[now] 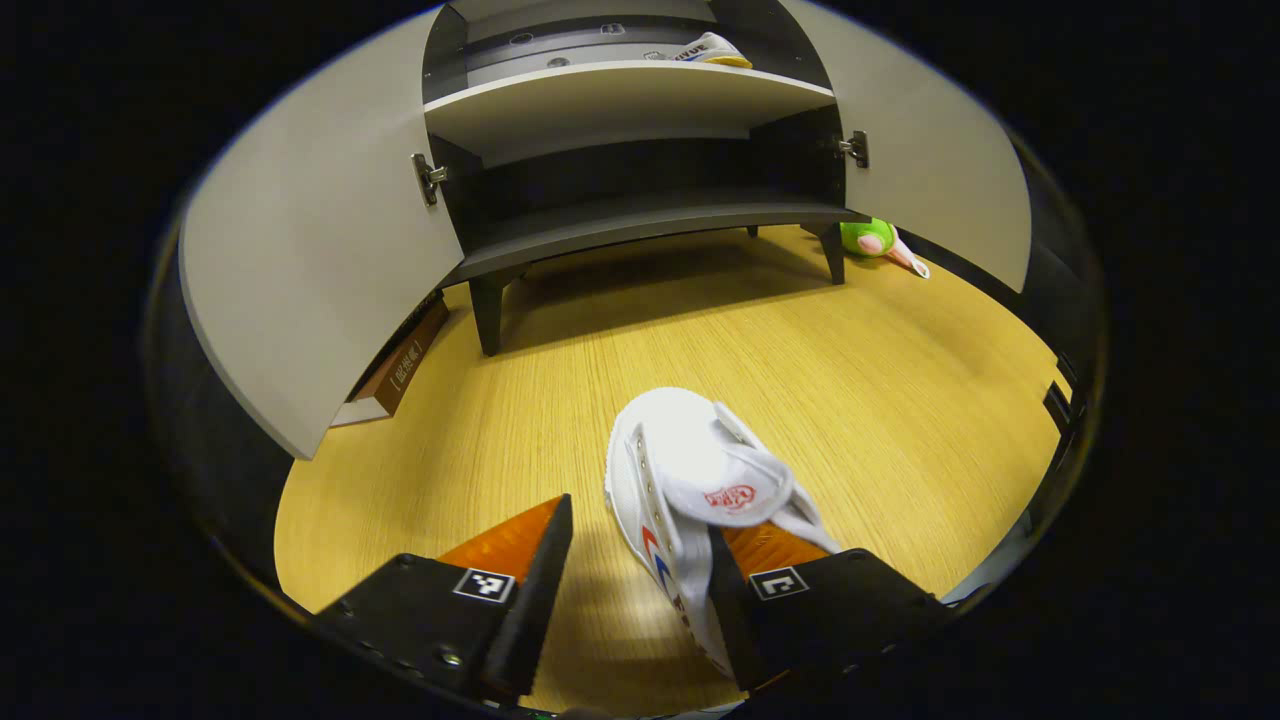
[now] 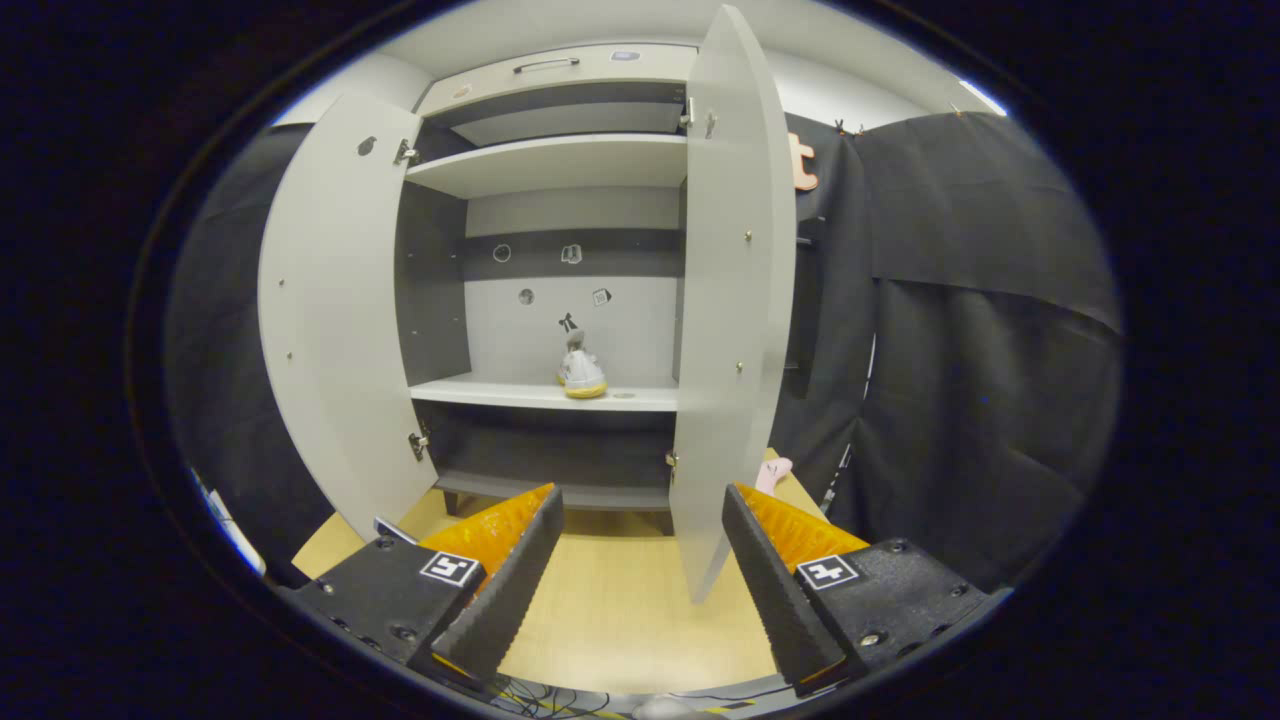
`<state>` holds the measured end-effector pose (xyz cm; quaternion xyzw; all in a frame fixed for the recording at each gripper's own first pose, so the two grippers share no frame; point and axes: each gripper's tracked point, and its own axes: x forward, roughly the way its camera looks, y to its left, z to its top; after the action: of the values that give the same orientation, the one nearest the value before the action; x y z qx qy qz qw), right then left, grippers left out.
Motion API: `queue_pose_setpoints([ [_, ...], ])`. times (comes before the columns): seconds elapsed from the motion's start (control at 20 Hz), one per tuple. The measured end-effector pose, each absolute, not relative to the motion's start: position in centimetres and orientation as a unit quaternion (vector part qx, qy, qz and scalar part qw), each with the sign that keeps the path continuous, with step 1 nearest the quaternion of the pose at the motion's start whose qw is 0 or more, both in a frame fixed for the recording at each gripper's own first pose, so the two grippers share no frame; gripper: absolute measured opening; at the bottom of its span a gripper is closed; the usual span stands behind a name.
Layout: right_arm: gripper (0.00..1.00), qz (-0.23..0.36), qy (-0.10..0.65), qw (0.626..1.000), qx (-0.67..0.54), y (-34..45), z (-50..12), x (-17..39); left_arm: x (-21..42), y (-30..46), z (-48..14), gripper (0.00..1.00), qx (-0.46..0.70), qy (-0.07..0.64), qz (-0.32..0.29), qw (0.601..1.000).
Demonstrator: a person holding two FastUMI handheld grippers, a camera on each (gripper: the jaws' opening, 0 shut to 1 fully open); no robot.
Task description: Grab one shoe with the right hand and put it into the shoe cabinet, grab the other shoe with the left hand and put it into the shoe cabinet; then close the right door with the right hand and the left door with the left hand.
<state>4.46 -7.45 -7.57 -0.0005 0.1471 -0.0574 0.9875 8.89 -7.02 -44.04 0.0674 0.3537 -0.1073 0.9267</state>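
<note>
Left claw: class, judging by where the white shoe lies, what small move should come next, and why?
Probably close the left claw on the white shoe: it is open, one finger in the shoe's opening, the other outside its wall. The other shoe already sits on the cabinet shelf.

Wooden floor (image 1: 900,400): shoe (image 1: 690,480), green toy (image 1: 868,238).

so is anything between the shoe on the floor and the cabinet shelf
Nothing visible. Bare floor lies between the white shoe and the cabinet, both doors stand open, and the other shoe sits on the shelf's right part.
</note>
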Motion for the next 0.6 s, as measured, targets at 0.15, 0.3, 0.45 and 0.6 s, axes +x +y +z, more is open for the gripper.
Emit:
queue_pose_setpoints([
  [0.15,1.0,-0.053,0.15,0.987,-0.002,-7.4,-7.9,5.0,9.6,-8.0,-43.9,0.3,0.057,0.364,-0.116,0.923],
  [0.3,1.0,-0.049,0.152,0.987,0.003,-7.5,-8.2,5.3,10.4,-7.1,-44.3,0.1,0.063,0.369,-0.098,0.922],
  [0.45,1.0,-0.043,0.151,0.988,0.006,-7.4,-8.1,5.5,10.2,-6.5,-43.8,0.02,0.062,0.389,-0.093,0.914],
  [0.6,1.0,-0.038,0.14,0.989,0.006,-7.2,-7.5,5.9,11.0,-6.2,-40.7,0.02,0.066,0.366,-0.086,0.924],
])
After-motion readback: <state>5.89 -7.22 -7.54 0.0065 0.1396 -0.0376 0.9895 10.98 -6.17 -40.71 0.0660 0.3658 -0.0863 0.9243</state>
